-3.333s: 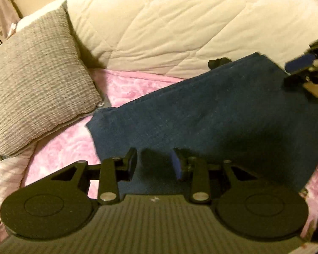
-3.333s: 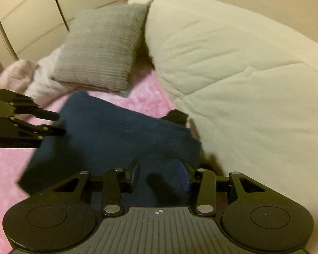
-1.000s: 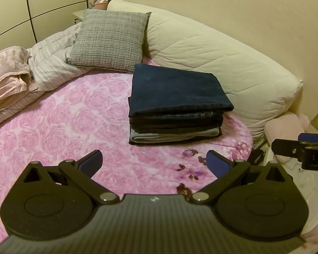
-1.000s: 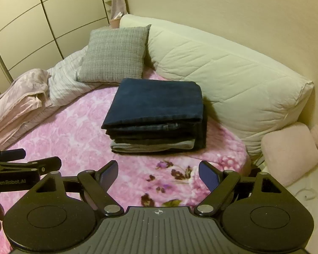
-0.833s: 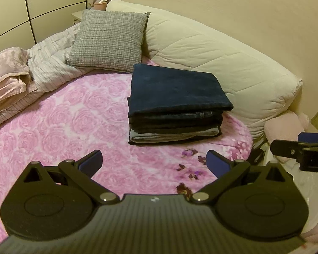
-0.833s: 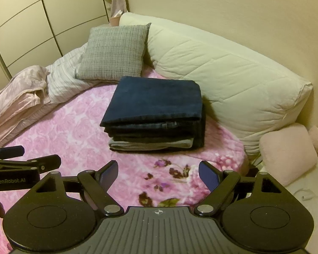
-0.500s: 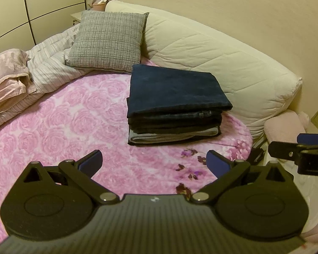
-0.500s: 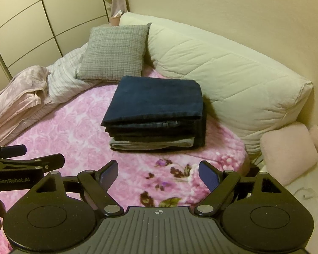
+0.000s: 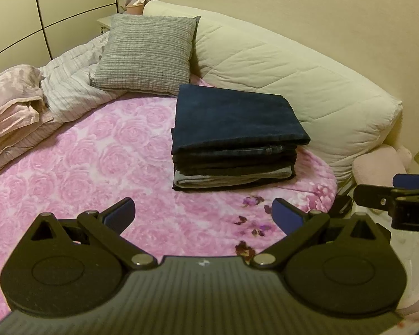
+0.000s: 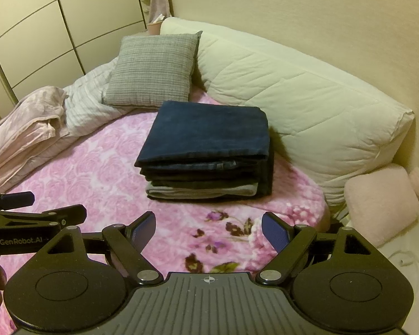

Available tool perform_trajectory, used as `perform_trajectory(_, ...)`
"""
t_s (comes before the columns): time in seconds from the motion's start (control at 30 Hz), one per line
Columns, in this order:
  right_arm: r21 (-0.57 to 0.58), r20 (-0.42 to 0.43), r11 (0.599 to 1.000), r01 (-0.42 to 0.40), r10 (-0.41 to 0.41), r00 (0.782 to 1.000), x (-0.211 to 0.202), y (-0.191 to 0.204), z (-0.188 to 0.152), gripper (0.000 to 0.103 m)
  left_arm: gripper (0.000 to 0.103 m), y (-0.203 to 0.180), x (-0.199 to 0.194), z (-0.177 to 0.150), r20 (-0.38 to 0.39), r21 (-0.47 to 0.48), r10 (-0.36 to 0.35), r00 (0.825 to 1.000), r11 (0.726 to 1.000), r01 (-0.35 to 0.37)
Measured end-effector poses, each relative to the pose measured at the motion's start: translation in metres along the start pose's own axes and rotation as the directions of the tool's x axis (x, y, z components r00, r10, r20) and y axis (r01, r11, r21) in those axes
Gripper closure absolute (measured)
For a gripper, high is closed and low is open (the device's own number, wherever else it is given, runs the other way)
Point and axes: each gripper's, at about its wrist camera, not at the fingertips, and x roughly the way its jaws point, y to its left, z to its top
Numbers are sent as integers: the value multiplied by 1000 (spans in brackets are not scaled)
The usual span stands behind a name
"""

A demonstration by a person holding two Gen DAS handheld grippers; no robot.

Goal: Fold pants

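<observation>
A neat stack of folded pants (image 9: pixel 234 136) (image 10: pixel 206 150) lies on the pink rose-print bed cover (image 9: pixel 78 167) (image 10: pixel 97 173), with a dark blue pair on top and a grey pair near the bottom. My left gripper (image 9: pixel 202 213) hovers well in front of the stack, open and holding nothing. My right gripper (image 10: pixel 208 230) also hangs back from the stack, open and empty. Each gripper shows at the edge of the other's view.
A grey pillow (image 9: pixel 145 53) leans behind the stack beside a long cream quilted cushion (image 9: pixel 293 78). Rumpled striped and pink bedding (image 9: pixel 22 106) lies at left. A pink cushion (image 10: pixel 380 203) sits off the bed's right edge, and wardrobe doors (image 10: pixel 56 28) stand at the back left.
About three seconds ago both grippers were down at the dark blue pants, fingers close together. Now both are pulled back and wide open; over the last second they barely move.
</observation>
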Motion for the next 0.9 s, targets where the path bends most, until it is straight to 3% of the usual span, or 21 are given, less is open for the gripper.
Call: perform_trajectory(0.9, -28, -7, 999, -22, 22, 1000, 7, -12, 8, 23, 1, -13, 9, 5, -11, -18, 36, 999, 999, -37)
